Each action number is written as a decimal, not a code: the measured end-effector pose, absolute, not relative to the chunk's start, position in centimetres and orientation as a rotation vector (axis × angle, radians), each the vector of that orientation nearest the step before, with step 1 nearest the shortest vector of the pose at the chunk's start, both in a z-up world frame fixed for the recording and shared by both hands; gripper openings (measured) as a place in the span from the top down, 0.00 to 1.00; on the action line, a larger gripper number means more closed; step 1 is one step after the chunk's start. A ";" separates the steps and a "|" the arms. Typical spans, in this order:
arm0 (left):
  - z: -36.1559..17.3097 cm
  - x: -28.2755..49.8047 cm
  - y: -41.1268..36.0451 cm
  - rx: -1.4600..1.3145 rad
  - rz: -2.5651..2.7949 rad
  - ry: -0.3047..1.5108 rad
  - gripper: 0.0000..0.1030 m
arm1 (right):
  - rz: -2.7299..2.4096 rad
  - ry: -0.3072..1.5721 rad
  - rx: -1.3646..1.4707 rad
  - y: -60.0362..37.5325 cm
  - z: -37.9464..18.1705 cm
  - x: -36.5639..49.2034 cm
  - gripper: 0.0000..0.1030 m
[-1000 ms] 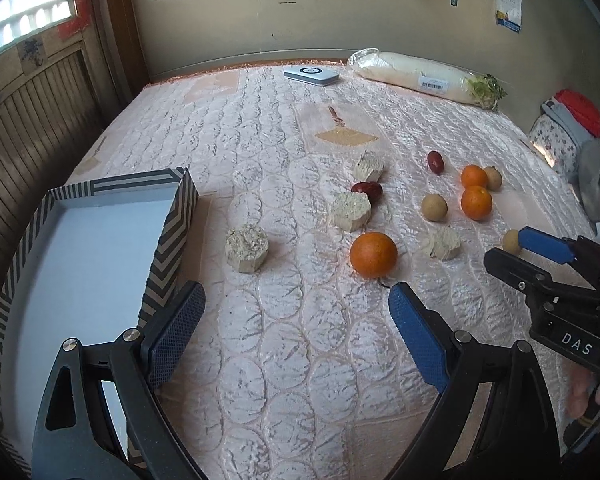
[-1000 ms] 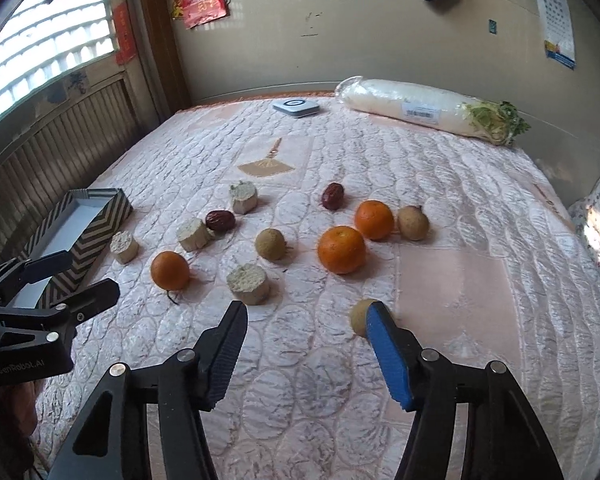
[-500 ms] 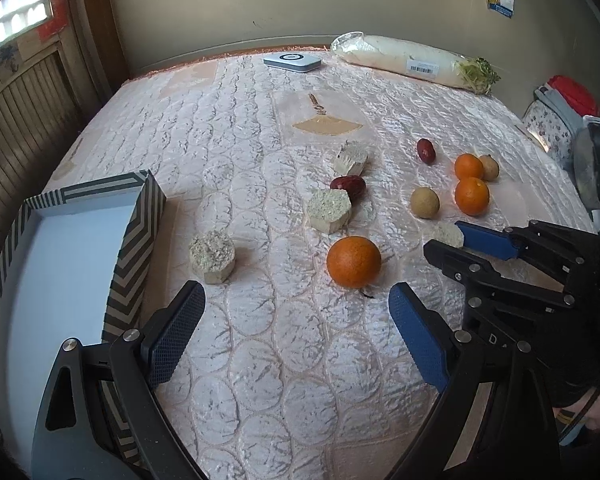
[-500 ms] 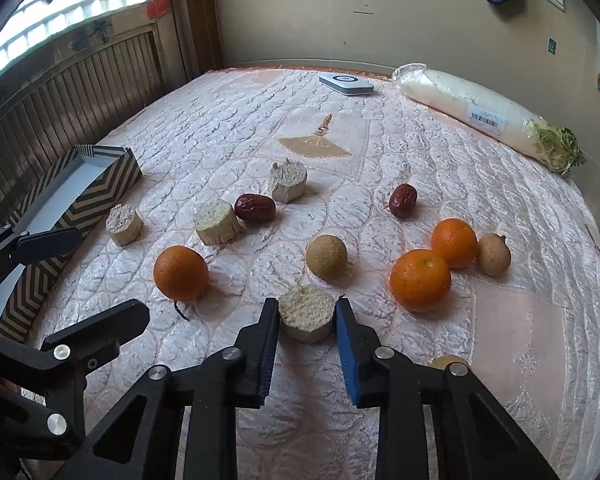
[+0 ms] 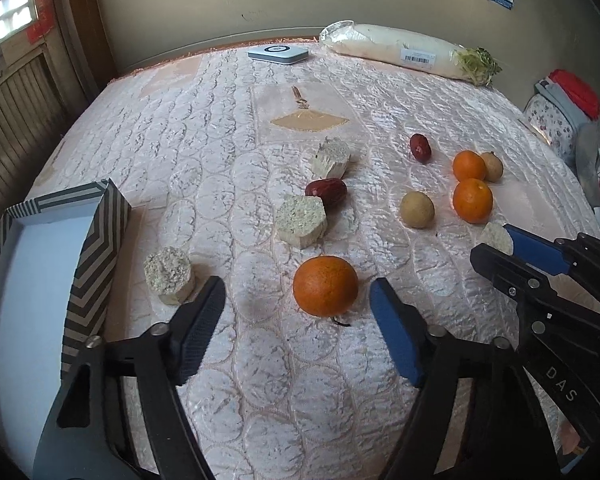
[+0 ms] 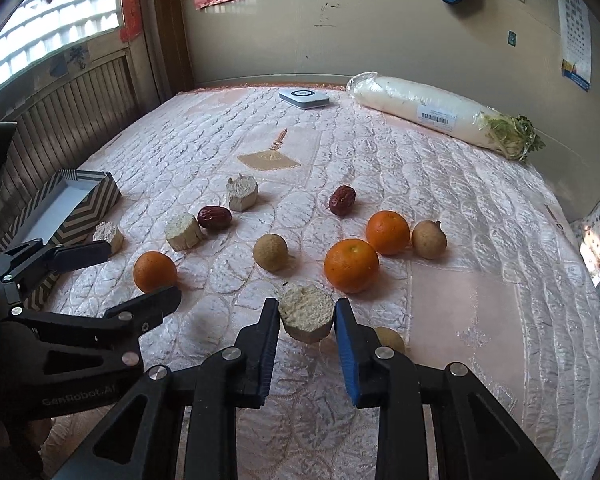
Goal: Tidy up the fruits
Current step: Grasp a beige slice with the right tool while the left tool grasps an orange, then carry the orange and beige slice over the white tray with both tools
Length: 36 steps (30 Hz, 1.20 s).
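The left gripper [image 5: 296,312], jaws just closing but still apart, straddles the round orange tangerine [image 5: 325,286] on the quilted bed [image 5: 220,152], while the right gripper [image 6: 307,320] clamps a pale cut stem chunk [image 6: 306,312].

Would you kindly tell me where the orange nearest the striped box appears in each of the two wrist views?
Left wrist: orange low centre, between the open left hand-held gripper fingers.
Right wrist: same orange at left, behind that gripper's finger.
Shared landmark: striped box, left edge in both.
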<state>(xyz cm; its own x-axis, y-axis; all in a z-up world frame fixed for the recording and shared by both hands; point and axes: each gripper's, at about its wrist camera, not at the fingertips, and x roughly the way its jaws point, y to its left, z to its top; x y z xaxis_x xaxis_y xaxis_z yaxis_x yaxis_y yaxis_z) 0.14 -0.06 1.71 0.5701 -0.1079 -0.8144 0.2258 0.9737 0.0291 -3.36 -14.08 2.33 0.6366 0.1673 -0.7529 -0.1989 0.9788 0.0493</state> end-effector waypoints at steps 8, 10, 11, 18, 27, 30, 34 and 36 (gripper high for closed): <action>1.7 -0.2 0.9 0.099 -0.200 0.949 0.69 | 0.224 0.838 -0.032 -13.7 2.7 -4.2 0.74; 2.1 -0.7 1.3 0.089 -0.202 0.941 0.69 | 0.235 0.836 -0.034 -13.3 2.8 -4.4 0.74; 2.5 -0.9 1.5 0.088 -0.200 0.937 0.69 | 0.242 0.836 -0.035 -13.0 2.9 -4.5 0.74; 5.3 -2.3 4.3 0.063 -0.163 0.914 0.69 | 0.314 0.818 -0.036 -10.1 3.9 -4.9 0.74; 7.2 -2.8 10.6 0.029 -0.036 0.885 0.69 | 0.449 0.799 -0.063 -4.1 5.5 -4.4 0.74; 7.5 -2.6 13.0 0.002 0.008 0.885 0.69 | 0.496 0.796 -0.069 -2.0 5.9 -4.0 0.74; 7.6 -2.1 16.4 -0.051 0.074 0.895 0.69 | 0.564 0.781 -0.100 1.2 6.4 -3.6 0.74; 7.3 -1.7 18.1 -0.076 0.106 0.906 0.69 | 0.597 0.777 -0.120 2.7 6.6 -3.4 0.74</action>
